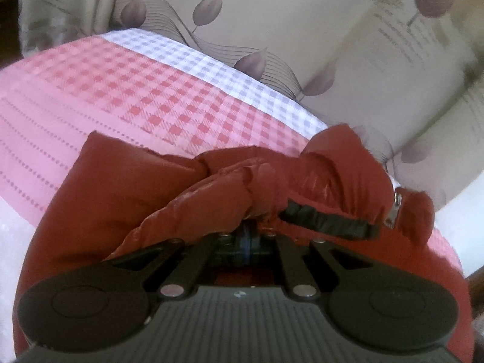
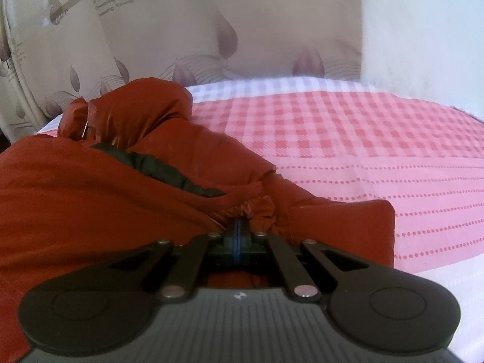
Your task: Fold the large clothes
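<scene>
A rust-red puffy jacket [image 1: 121, 187] lies bunched on a pink checked bed sheet [image 1: 127, 90]. It has a black elastic trim [image 1: 326, 219] and a metal zipper pull [image 1: 394, 208]. My left gripper [image 1: 249, 227] is shut on a fold of the jacket, and its fingertips are buried in the fabric. In the right wrist view the same jacket [image 2: 75, 187] fills the left side, with black lining [image 2: 169, 171] showing. My right gripper [image 2: 237, 227] is shut on another fold of the jacket near its right-hand corner.
A beige curtain with leaf print [image 1: 272, 15] hangs right behind the bed and also shows in the right wrist view [image 2: 227, 24]. The sheet [image 2: 378, 139] has a white checked band along its far edge. A white wall [image 2: 423, 24] stands at the right.
</scene>
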